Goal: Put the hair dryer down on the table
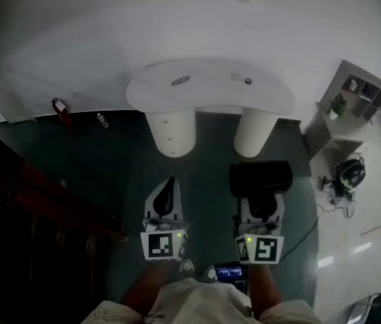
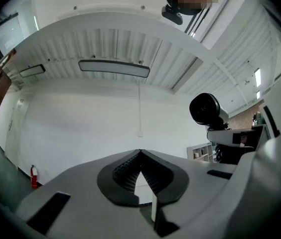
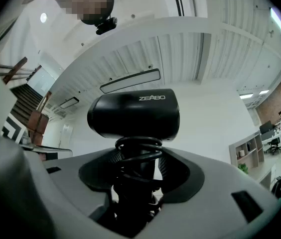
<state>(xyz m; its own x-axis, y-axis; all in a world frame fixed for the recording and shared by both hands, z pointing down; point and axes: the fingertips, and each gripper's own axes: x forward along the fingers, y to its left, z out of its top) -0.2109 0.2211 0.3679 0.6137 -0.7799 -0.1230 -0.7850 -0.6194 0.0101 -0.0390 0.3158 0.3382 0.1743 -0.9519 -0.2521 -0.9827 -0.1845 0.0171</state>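
Observation:
The black hair dryer [image 1: 260, 177] is held up in front of me, short of the white kidney-shaped table [image 1: 211, 96]. My right gripper [image 1: 261, 206] is shut on its handle. In the right gripper view the dryer's barrel [image 3: 134, 114] stands upright above the jaws, and a coiled black cord [image 3: 138, 151] is wound round the handle between them. The dryer's round end [image 2: 208, 108] also shows in the left gripper view. My left gripper [image 1: 168, 193] hangs beside the right one, and its jaws [image 2: 140, 156] meet at the tips with nothing between them.
Two thick white legs [image 1: 170, 132] carry the table; two small items [image 1: 180, 81] lie on its top. A red fire extinguisher [image 1: 59, 109] stands by the wall at left, dark wooden furniture [image 1: 15, 201] nearer left, and a grey shelf unit [image 1: 349, 103] at right.

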